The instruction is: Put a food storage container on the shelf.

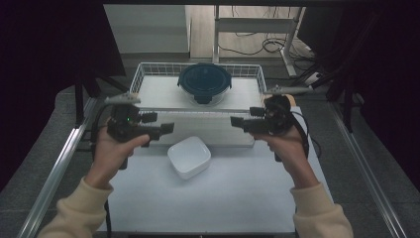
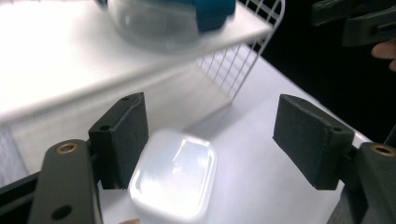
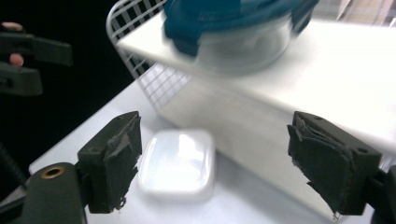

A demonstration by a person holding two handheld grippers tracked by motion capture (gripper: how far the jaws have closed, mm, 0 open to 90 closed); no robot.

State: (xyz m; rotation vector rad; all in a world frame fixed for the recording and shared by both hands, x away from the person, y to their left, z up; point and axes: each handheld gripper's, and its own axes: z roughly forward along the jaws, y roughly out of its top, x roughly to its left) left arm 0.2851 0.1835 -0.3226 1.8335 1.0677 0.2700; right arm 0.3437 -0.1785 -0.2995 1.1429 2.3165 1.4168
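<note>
White square dish (image 1: pixel 188 156) sits flat on the white worktop (image 1: pixel 237 198), near its middle, just in front of the raised white platform (image 1: pixel 163 91). Nothing in it that I can see. Left gripper (image 1: pixel 168 128) hangs to its left, right gripper (image 1: pixel 236 121) up and to its right; both point inward at each other, above the dish, apart from it. Jaws on both stand wide apart, empty; dish shows between them in each gripper view but the pads don't touch it. Round clear container with dark blue clip lid (image 1: pixel 204 82) rests on the platform, inside the white wire basket (image 1: pixel 143 72), behind the dish.
</note>
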